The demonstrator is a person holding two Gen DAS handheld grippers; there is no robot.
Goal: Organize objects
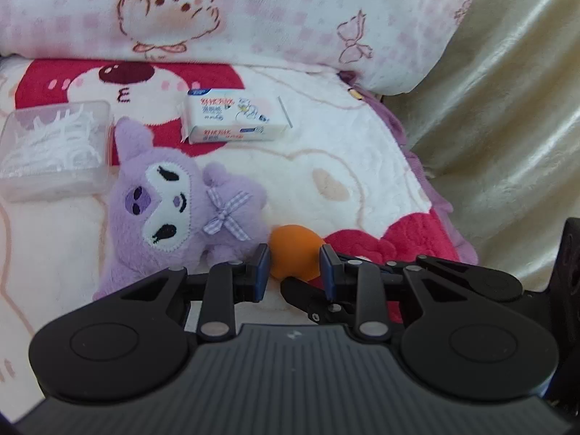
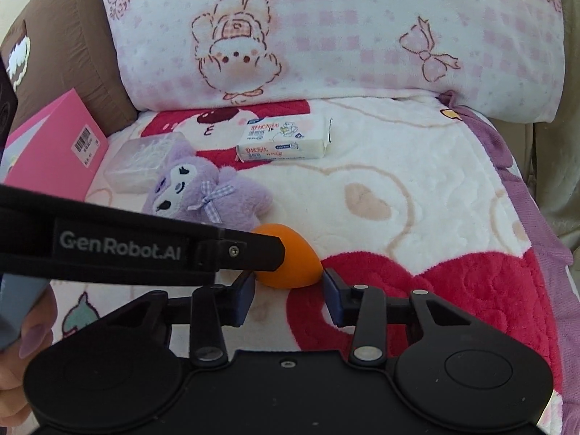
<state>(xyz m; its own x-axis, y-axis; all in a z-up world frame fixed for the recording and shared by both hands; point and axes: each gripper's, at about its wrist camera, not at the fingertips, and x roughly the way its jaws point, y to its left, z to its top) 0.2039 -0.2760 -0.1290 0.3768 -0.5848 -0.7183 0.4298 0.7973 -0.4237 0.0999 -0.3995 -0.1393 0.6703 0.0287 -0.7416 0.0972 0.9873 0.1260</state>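
left gripper (image 1: 294,266): jaws closed onto the orange makeup sponge (image 1: 295,253), blue pads pressing its two sides; in the right wrist view its black finger reaches in from the left and covers the sponge's left half.
right gripper (image 2: 288,288): pads set against the same sponge (image 2: 293,264) at its near lower edge, one on each side; left pad looks to be touching, right pad touching or a hair off, can't tell for sure.
sponge: egg-shaped, orange, lying on the blanket (image 2: 398,166) at the near centre, at the edge of the red heart patch, just right of the plush.
plush (image 1: 174,203): purple Kuromi-style toy with a gingham bow, lying face up, left of the sponge, touching or nearly touching it.
tissue pack (image 1: 235,119): white soft pack with red and blue print, farther back, centre, well apart from the sponge.
clear box (image 1: 54,148): transparent lidded box of white floss picks, far left, just beside the plush's head.
pink card (image 2: 54,148): pink box or folder with a barcode, leaning at far left, right wrist view only.
pillow (image 2: 326,36): pink check with bunny print, along the far side.
person: fingers (image 2: 29,333) at the lower left edge of the right wrist view.
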